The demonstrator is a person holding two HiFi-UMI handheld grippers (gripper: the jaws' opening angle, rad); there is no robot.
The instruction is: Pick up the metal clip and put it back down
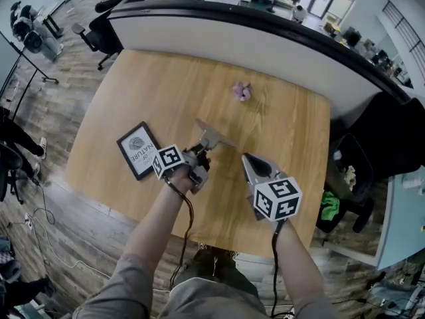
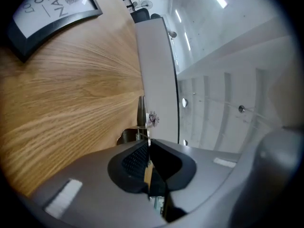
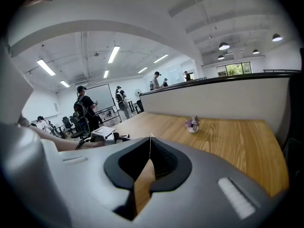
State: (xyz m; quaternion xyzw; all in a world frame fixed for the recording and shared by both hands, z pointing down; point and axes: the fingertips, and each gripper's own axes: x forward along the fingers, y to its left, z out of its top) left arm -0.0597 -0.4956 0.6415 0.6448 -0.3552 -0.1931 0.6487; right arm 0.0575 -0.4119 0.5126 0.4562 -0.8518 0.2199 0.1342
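Observation:
A silver metal clip [image 1: 214,137] sticks out past the tips of my left gripper [image 1: 202,150], which is shut on its handle just over the wooden table [image 1: 133,98]. In the left gripper view the clip [image 2: 141,114] stands at the closed jaw tips of the left gripper [image 2: 147,142], its spring beside them; whether it touches the wood I cannot tell. My right gripper [image 1: 246,158] hovers to the right of the clip, shut with nothing in it. In its own view the right gripper [image 3: 150,137] has its jaws pressed together.
A black-framed print [image 1: 138,149] lies left of my left hand, also at the top of the left gripper view [image 2: 52,8]. A small purple flower pot [image 1: 242,92] sits toward the far edge by a curved white partition [image 1: 265,45]. Chairs and people stand beyond.

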